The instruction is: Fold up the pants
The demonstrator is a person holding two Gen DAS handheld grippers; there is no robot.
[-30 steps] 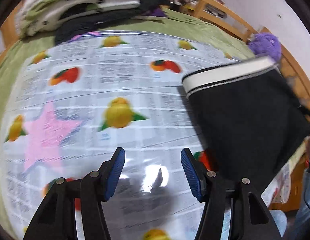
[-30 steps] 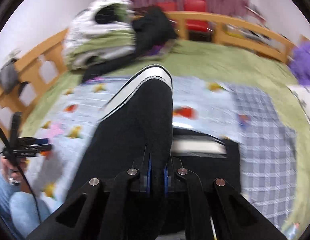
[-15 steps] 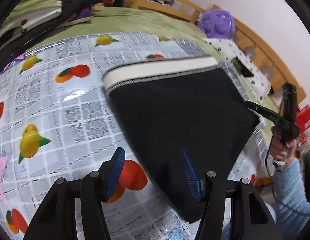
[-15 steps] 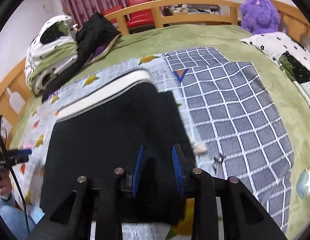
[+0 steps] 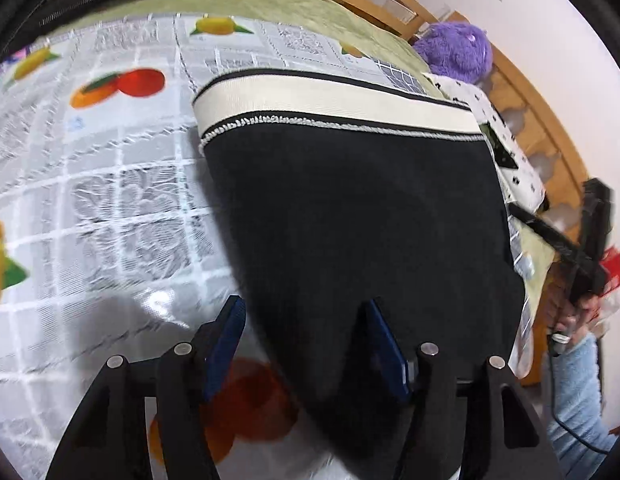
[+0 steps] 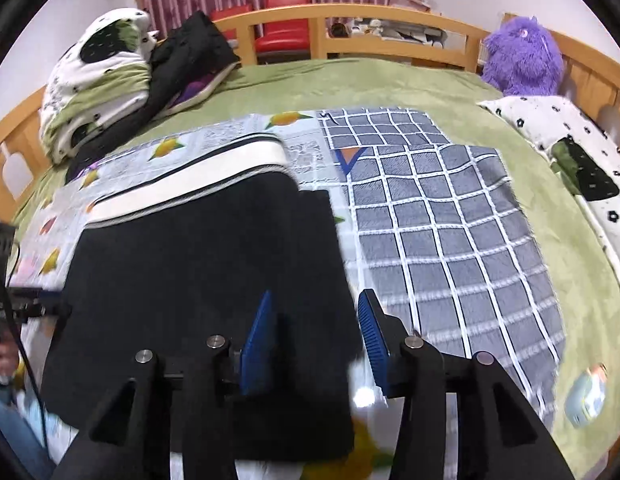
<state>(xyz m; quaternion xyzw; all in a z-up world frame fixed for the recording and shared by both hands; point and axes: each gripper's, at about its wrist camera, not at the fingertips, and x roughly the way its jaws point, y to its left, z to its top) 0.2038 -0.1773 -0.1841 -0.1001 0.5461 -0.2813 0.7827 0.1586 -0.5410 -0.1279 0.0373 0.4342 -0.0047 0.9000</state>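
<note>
The left tongs (image 5: 303, 340) stand spread wide with nothing pinched; the left-hand blue pad (image 5: 225, 336) hangs over the fruit-printed plastic sheet (image 5: 121, 200), while the right-hand pad lies over the black cloth, and whether it touches cannot be told. The right tongs (image 6: 318, 340) are likewise spread and hold nothing, their blue pads (image 6: 259, 344) straddling the right edge of the pants (image 6: 197, 280), one pad above the fabric and the other above the sheet beside it. The pants are folded into a flat black block with a cream waistband (image 5: 334, 100) edged in black stripes, the band lying at twelve o'clock from both tongs; the block rests on the fruit-printed sheet spread over the bed (image 6: 410, 84). At three o'clock of the pants in the right wrist view lies a grey checked cloth (image 6: 450, 232). At ten o'clock on the bed sits a heap of bedding and dark clothes (image 6: 109, 80); at one o'clock a purple plush toy (image 6: 522, 60) leans by the wooden rail (image 6: 350, 16), with a spotted pillow (image 6: 570, 152) at two o'clock.
</note>
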